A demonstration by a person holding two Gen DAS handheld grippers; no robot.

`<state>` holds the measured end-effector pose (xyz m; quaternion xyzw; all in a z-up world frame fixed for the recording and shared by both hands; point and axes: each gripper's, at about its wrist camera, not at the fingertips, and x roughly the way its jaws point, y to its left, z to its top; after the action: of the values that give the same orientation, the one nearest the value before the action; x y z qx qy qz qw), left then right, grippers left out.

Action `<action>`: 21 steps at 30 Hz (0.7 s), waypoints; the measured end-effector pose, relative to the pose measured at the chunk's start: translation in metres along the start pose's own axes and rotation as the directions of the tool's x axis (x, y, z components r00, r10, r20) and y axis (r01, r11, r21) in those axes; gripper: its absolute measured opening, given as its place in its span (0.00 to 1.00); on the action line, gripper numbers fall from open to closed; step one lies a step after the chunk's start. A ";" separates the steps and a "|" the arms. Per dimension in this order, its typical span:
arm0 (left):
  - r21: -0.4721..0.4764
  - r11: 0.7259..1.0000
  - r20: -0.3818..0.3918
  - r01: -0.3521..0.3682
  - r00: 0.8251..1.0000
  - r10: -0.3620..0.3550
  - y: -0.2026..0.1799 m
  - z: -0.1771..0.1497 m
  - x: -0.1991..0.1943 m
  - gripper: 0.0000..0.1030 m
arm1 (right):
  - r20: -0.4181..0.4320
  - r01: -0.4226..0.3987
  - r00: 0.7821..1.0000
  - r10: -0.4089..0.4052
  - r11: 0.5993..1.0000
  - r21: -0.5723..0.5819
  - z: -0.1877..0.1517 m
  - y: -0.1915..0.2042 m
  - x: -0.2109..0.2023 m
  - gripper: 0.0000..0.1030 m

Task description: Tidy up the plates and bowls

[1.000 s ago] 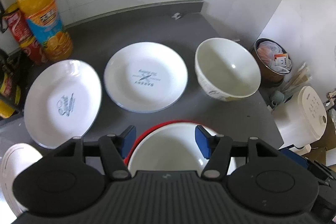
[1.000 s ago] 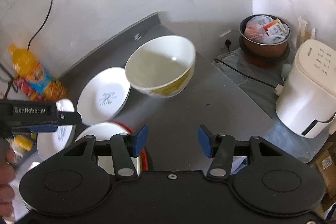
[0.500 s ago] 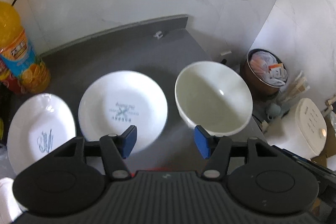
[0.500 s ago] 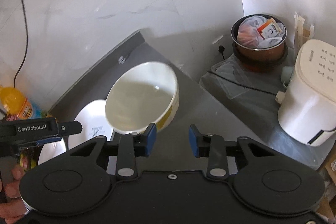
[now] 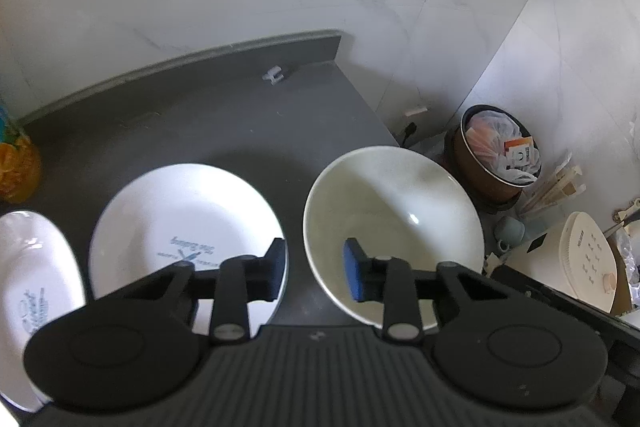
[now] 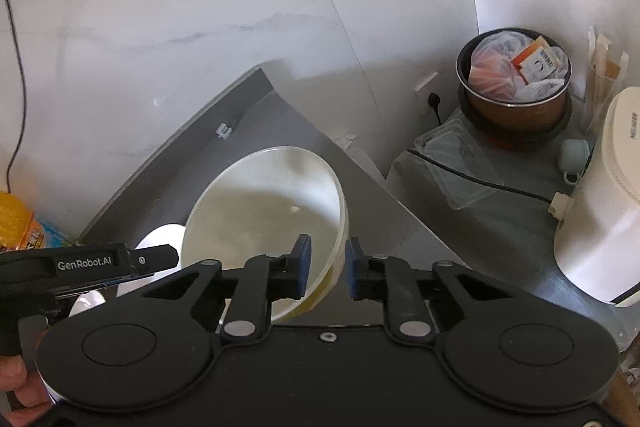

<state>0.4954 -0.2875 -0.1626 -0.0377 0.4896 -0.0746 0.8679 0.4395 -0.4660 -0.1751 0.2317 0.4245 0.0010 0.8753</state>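
I have both grippers closing astride opposite rims of the cream bowl [image 5: 394,223] at the counter's [image 5: 224,123] right edge, left gripper [image 5: 314,269] and right gripper [image 6: 326,267] not yet pinching, and uneven squeezing could tip it over that edge.

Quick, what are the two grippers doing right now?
Left hand-held gripper: closing, bowl rim between its jaws.
Right hand-held gripper: closing, opposite rim between its jaws.

My two wrist cameras look steeply down, close over the counter [image 5: 224,115]; both share the big bowl [image 5: 394,223] at lower centre.
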 end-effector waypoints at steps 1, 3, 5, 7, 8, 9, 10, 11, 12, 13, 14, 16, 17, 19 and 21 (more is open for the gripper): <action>0.002 1.000 -0.003 0.001 1.000 -0.001 0.001 0.001 0.005 0.25 | -0.005 0.001 1.000 -0.001 1.000 0.003 0.001 -0.001 0.004 0.16; 0.004 1.000 -0.008 -0.006 1.000 0.006 0.001 0.003 0.015 0.22 | -0.009 0.004 1.000 -0.004 1.000 -0.001 0.002 -0.001 0.009 0.13; -0.001 1.000 -0.008 -0.006 1.000 0.006 0.003 0.004 0.022 0.21 | -0.012 0.004 1.000 -0.004 1.000 -0.008 0.003 -0.001 0.013 0.12; -0.006 1.000 -0.010 -0.019 1.000 0.019 0.005 0.004 0.028 0.21 | -0.016 0.008 1.000 -0.008 1.000 -0.006 0.003 -0.002 0.016 0.12; -0.012 1.000 -0.011 -0.021 1.000 0.021 0.006 0.004 0.031 0.21 | -0.017 0.010 1.000 -0.010 1.000 -0.005 0.003 -0.002 0.017 0.11; -0.020 1.000 -0.013 -0.013 1.000 0.013 0.007 0.004 0.033 0.21 | -0.017 0.012 1.000 -0.012 1.000 -0.004 0.003 -0.003 0.018 0.11; -0.030 1.000 -0.013 -0.004 1.000 0.004 0.008 0.003 0.035 0.20 | -0.017 0.017 1.000 -0.017 1.000 -0.003 0.003 -0.003 0.019 0.11; -0.034 0.999 -0.009 -0.002 1.000 0.001 0.009 0.003 0.036 0.17 | -0.014 0.014 1.000 -0.014 1.000 -0.001 0.003 -0.004 0.020 0.10; -0.035 0.999 -0.005 -0.006 1.000 0.006 0.009 0.002 0.039 0.16 | -0.013 0.009 1.000 -0.009 1.000 0.000 0.003 -0.004 0.020 0.09; -0.037 0.999 -0.006 -0.009 1.000 0.009 0.009 0.001 0.041 0.12 | -0.013 0.008 1.000 -0.008 1.000 -0.003 0.003 -0.004 0.021 0.09; -0.044 0.999 -0.010 -0.008 1.000 0.007 0.010 0.001 0.043 0.08 | -0.012 0.010 1.000 -0.011 1.000 -0.012 0.003 -0.003 0.021 0.08; -0.059 0.998 -0.015 0.002 1.000 -0.003 0.012 0.002 0.047 0.04 | -0.011 0.018 1.000 -0.019 0.999 -0.030 0.003 0.000 0.021 0.08; -0.062 0.998 -0.010 0.000 1.000 -0.001 0.011 0.002 0.047 0.03 | -0.012 0.019 1.000 -0.019 0.999 -0.032 0.003 0.000 0.021 0.08; -0.064 0.998 -0.009 -0.006 1.000 0.005 0.010 0.001 0.047 0.03 | -0.014 0.022 1.000 -0.022 0.999 -0.037 0.003 0.000 0.020 0.08; -0.075 0.997 -0.013 -0.007 1.000 0.006 0.010 0.000 0.045 0.03 | -0.008 0.026 1.000 -0.026 0.999 -0.046 0.003 0.001 0.019 0.07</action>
<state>0.5194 -0.2857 -0.2020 -0.0680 0.4977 -0.0536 0.8630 0.4539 -0.4620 -0.1871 0.2059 0.4310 0.0004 0.8785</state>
